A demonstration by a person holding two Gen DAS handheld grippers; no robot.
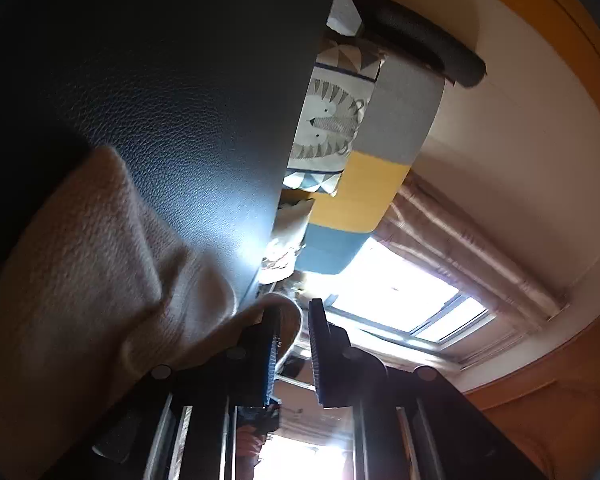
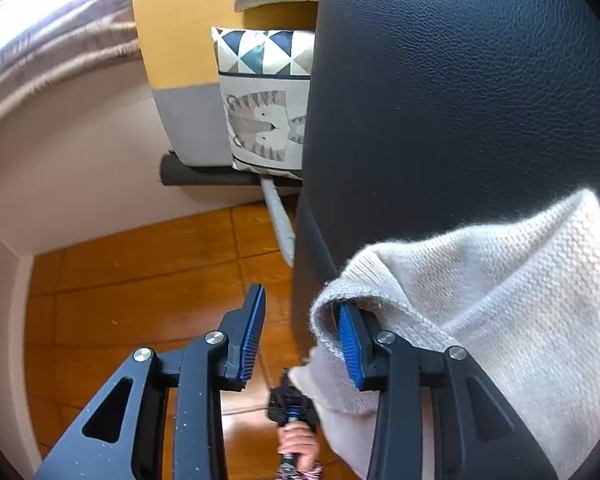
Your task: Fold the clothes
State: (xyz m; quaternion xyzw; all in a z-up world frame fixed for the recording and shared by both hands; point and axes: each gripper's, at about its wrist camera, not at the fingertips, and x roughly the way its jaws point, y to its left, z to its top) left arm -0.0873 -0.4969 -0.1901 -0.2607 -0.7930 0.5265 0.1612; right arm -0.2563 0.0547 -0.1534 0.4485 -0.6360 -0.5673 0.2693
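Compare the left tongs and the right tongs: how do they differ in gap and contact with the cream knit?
Left tongs stand narrowly apart; right tongs gape wider. A fold of cream knit lies between the left pair; on the right it drapes over one finger only. Both have blue pads.

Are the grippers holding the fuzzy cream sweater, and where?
No, neither holds it. Both grippers stand open; the sweater's edge only drapes over one finger of each.

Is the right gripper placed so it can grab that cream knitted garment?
Probably yes. The right gripper is open, and the cream knitted garment already drapes over one of its fingers, with nothing else between them.
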